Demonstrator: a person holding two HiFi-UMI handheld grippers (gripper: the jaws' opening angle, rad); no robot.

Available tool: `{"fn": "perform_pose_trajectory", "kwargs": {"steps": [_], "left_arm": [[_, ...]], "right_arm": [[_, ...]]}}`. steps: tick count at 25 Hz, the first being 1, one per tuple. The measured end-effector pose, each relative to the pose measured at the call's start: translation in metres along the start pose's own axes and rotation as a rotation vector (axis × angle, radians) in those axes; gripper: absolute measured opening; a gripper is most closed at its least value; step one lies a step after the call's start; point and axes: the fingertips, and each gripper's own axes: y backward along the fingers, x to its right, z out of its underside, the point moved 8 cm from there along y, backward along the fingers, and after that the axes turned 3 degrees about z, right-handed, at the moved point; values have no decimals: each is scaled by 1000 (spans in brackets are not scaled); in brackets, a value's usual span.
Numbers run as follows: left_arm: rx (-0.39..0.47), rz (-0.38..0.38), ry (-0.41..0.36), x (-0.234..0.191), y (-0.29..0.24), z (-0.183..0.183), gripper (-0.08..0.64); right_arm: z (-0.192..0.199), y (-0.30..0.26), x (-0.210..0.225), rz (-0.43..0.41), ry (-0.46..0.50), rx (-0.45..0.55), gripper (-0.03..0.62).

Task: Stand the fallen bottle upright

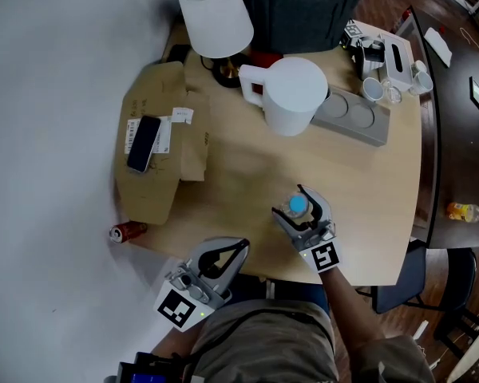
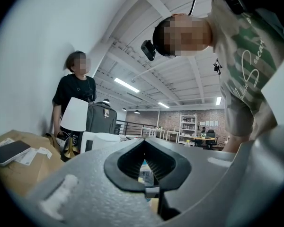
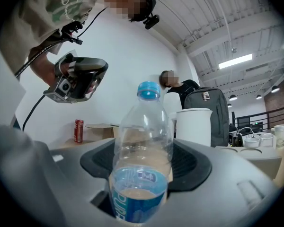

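A clear plastic bottle with a blue cap and blue label stands upright on the light wooden table, near its front edge. My right gripper is shut on it, one jaw on each side. In the right gripper view the bottle fills the middle, with a little liquid at the bottom. My left gripper hovers at the front edge to the left of the bottle, shut with nothing in it. In the left gripper view, part of the bottle shows through the loop of the jaws.
A white jug and a white lamp stand at the back. A cardboard box with a phone on it lies at the left, a red can by its front corner. A grey tray sits back right. A person stands behind the table.
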Motion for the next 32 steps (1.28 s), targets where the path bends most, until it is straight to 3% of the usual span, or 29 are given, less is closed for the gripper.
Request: {"fn": "perform_pose_trajectory", "kwargs": {"steps": [9, 24, 32], "left_arm": [[0, 0, 11, -5, -6, 8, 3], [-22, 40, 40, -13, -11, -3, 3], [-12, 56, 47, -16, -8, -23, 3]], "right_arm": [[5, 3, 4, 35, -9, 17, 324], [2, 19, -10, -26, -39, -87, 356], [-29, 30, -10, 39, -66, -74, 362]]}}
